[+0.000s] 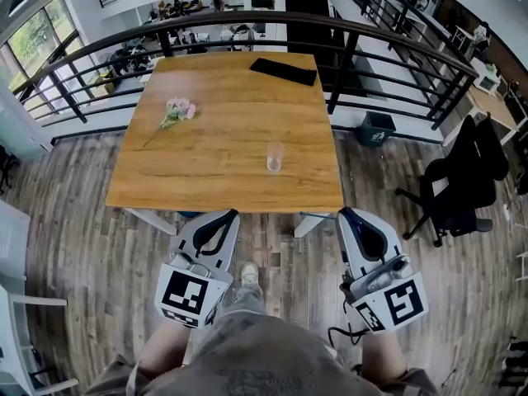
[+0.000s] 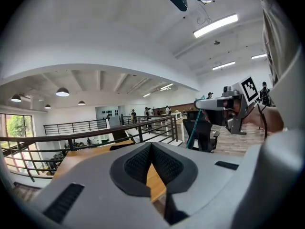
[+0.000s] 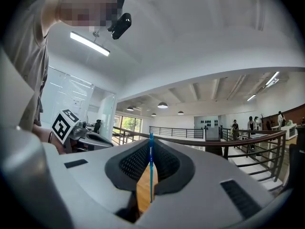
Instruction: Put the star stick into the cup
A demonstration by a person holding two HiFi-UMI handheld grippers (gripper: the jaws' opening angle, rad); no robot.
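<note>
A clear empty cup point(image 1: 275, 157) stands upright near the front right of the wooden table point(image 1: 223, 180). My right gripper point(image 3: 151, 140) is shut on a thin blue stick point(image 3: 151, 173), the star stick's shaft, which stands upright between the pads. No star shows. In the head view that gripper point(image 1: 345, 213) hangs just short of the table's front edge, right of the cup, and the stick cannot be seen there. My left gripper point(image 1: 229, 214) is level with it on the left. Its jaws point(image 2: 151, 144) meet at the tips with nothing between them.
A pink flower sprig point(image 1: 178, 110) lies on the table's left part and a flat black thing point(image 1: 284, 71) at the back right. A dark railing point(image 1: 247, 27) runs behind the table. A black office chair point(image 1: 462, 180) and a bin point(image 1: 377, 128) stand to the right.
</note>
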